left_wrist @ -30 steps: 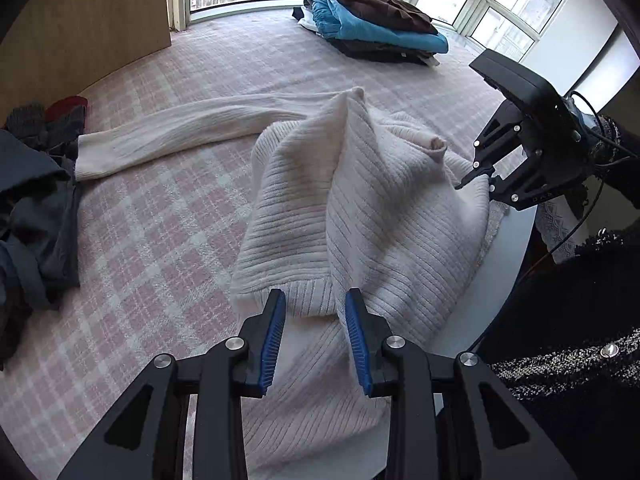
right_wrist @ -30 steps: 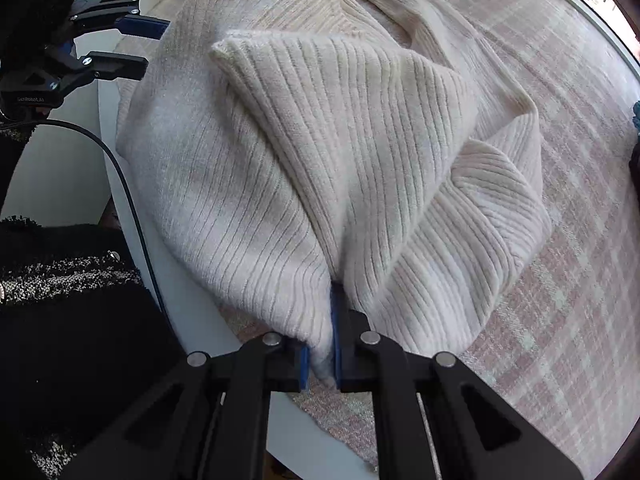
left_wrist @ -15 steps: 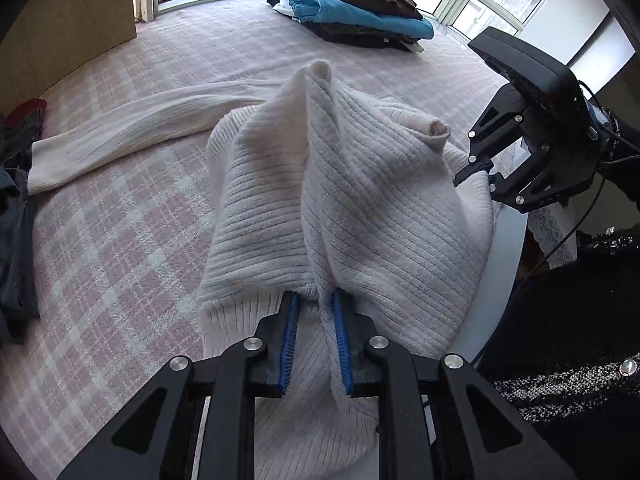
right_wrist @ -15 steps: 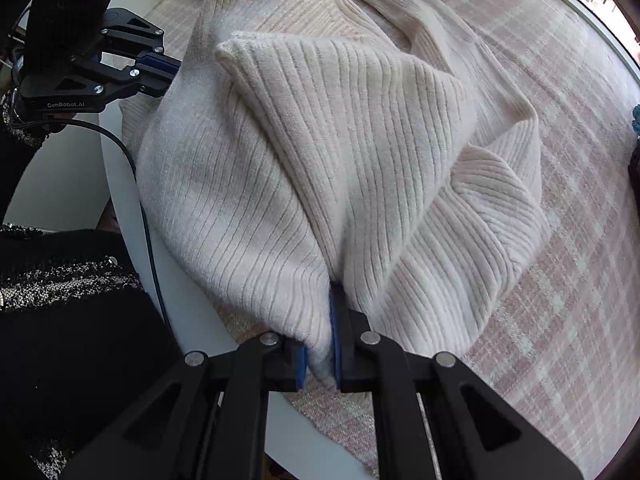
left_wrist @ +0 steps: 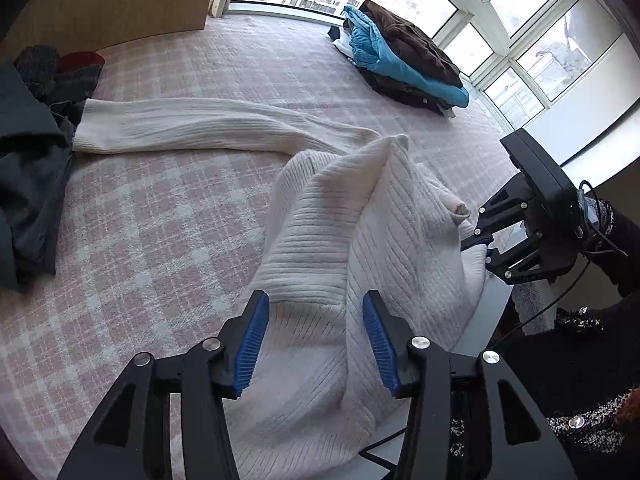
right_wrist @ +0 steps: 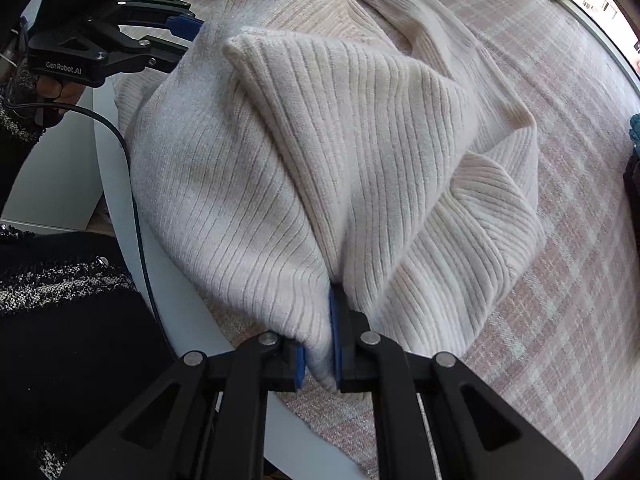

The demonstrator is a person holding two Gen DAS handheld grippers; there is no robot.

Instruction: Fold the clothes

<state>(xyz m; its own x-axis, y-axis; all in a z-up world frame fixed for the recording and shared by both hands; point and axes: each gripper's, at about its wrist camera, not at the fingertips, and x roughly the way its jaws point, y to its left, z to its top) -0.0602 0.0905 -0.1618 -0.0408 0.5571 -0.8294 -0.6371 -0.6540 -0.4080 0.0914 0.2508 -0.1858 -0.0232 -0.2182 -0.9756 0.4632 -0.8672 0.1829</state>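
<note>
**Soft knit, one corner pinched**

The cream ribbed sweater (left_wrist: 352, 240) lies bunched at the near edge of the checked bedspread (left_wrist: 160, 220), one sleeve stretched out flat toward the dark clothes (left_wrist: 28, 168). The right gripper (right_wrist: 320, 344) is pinching a fold of it. The left gripper (left_wrist: 316, 340) has just been opening, jaws spread with knit between them but unpressed. It looks thick, limp and stretchy (likely to sag), so the ribbed hem seems the surest hold

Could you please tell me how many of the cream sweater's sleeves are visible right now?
1: one sleeve lies stretched out flat across the checked bedspread, its cuff beside the dark clothes. The other sleeve may be hidden in the bunched sweater.
</note>
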